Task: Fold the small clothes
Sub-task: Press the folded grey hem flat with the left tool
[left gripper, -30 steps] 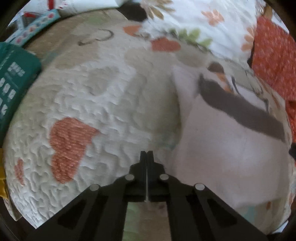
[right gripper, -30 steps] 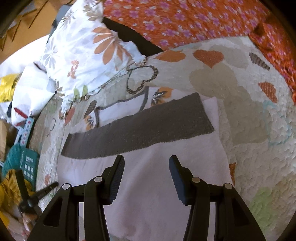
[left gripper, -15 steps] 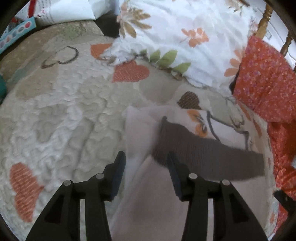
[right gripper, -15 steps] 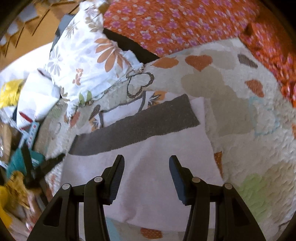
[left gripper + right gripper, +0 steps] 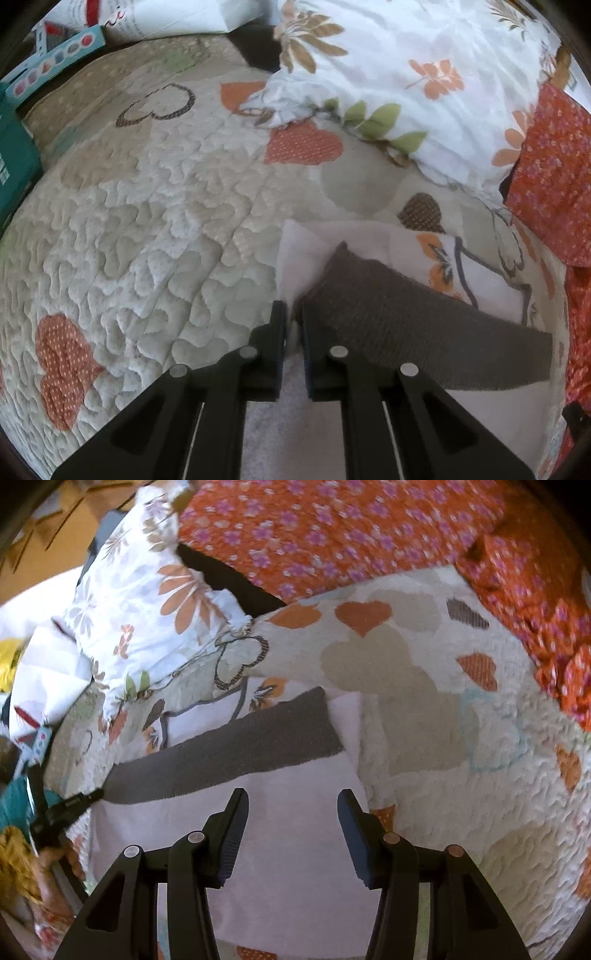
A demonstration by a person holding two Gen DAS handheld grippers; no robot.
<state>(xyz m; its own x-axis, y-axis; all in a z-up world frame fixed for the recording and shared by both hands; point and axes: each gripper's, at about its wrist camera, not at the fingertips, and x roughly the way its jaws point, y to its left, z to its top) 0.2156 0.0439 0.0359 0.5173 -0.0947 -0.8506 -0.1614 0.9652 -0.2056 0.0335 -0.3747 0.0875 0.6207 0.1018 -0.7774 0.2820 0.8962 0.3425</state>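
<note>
Small white garment (image 5: 491,413) with a grey band (image 5: 424,332) lies flat on the heart-patterned quilt (image 5: 155,236), its left edge between the closing jaws of the left gripper (image 5: 292,314); the right gripper (image 5: 291,805) hovers spread above it, near a floral pillow (image 5: 147,602).

the left gripper (image 5: 293,314) covers the garment's (image 5: 424,325) near corner, so the edge it's closing on is hidden. garment's lower part runs behind the right gripper (image 5: 291,805). orange floral fabric (image 5: 332,528) is motion-blurred. teal box (image 5: 14,162) cut off at frame edge, print unreadable. hand (image 5: 55,860) at the left rim only partly visible.
</note>
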